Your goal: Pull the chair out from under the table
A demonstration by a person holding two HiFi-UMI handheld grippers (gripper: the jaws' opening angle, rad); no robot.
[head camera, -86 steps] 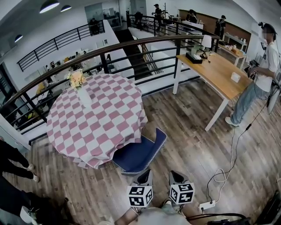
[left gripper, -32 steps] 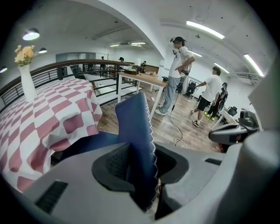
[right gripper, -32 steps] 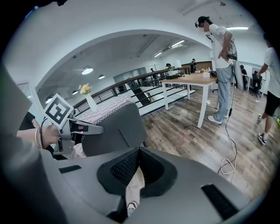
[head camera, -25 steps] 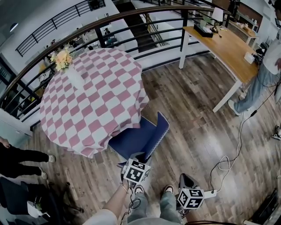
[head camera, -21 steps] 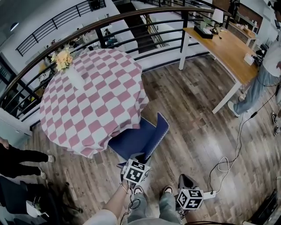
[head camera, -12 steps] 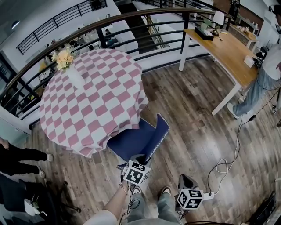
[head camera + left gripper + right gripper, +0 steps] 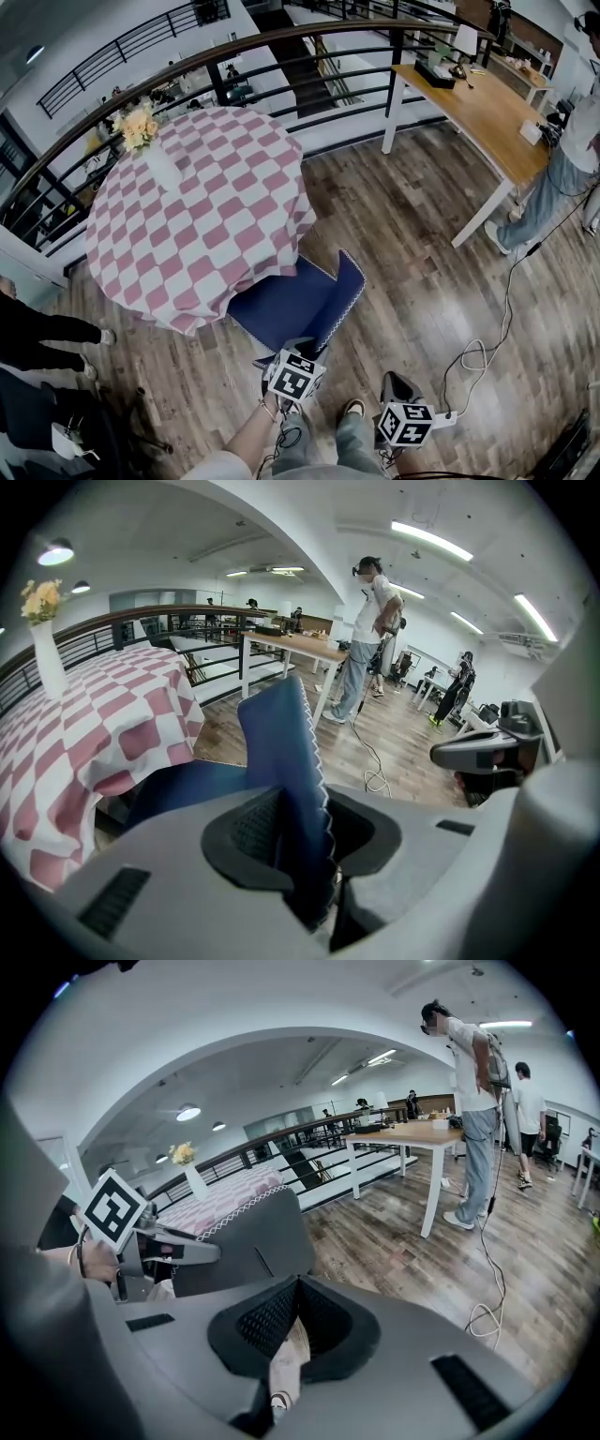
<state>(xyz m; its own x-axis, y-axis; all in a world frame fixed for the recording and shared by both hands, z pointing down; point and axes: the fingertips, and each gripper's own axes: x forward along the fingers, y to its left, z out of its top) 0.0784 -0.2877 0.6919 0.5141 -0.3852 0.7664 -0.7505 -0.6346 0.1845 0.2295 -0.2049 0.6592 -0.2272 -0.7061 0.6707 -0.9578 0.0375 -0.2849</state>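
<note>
Left gripper [image 7: 300, 347] clamped on backrest top edge of blue chair [image 7: 292, 302], a handhold for dragging. Seat partly tucked under near edge of round checked-cloth table [image 7: 197, 211]. Right gripper [image 7: 395, 381] idle, near right, jaws together, empty.

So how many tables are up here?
2: the round table with a pink-and-white checked cloth at the left, and the long wooden table with white legs at the right. Further ones may hide far behind.

No legible txt, labels or nos. anywhere, seemingly, at this res.
</note>
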